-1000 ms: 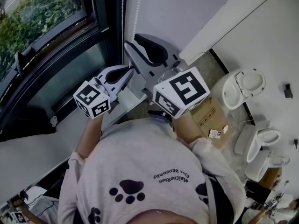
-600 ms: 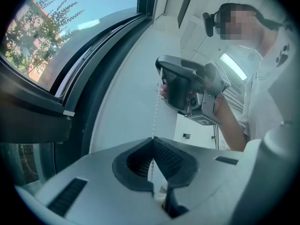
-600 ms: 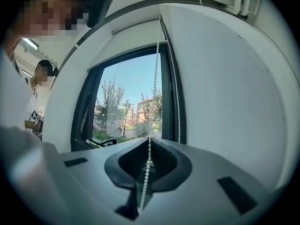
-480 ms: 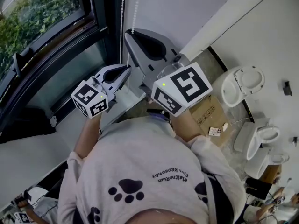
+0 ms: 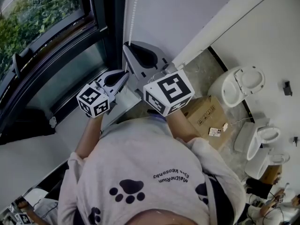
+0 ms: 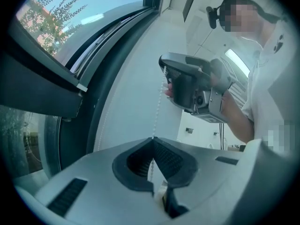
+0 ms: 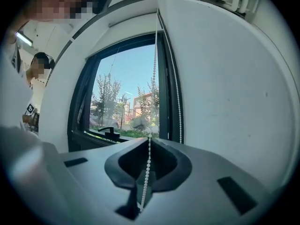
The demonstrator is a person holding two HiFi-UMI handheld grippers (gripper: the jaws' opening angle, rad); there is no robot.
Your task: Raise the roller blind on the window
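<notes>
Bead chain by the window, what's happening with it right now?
A person is working the roller blind's bead chain beside the window with two handheld grippers. The left gripper is shut on the chain lower down. The right gripper, higher up, has just been closing its jaws and now pinches the chain too.

My left claw (image 6: 153, 139) is matt grey plastic, its pads (image 6: 168, 159) dark and ribbed; the bead chain (image 6: 157, 110) looks glossy white.

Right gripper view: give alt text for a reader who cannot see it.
The right tool has just closed its jaws on a white bead chain hanging beside a window with trees outside; a white wall fills the right.
</notes>
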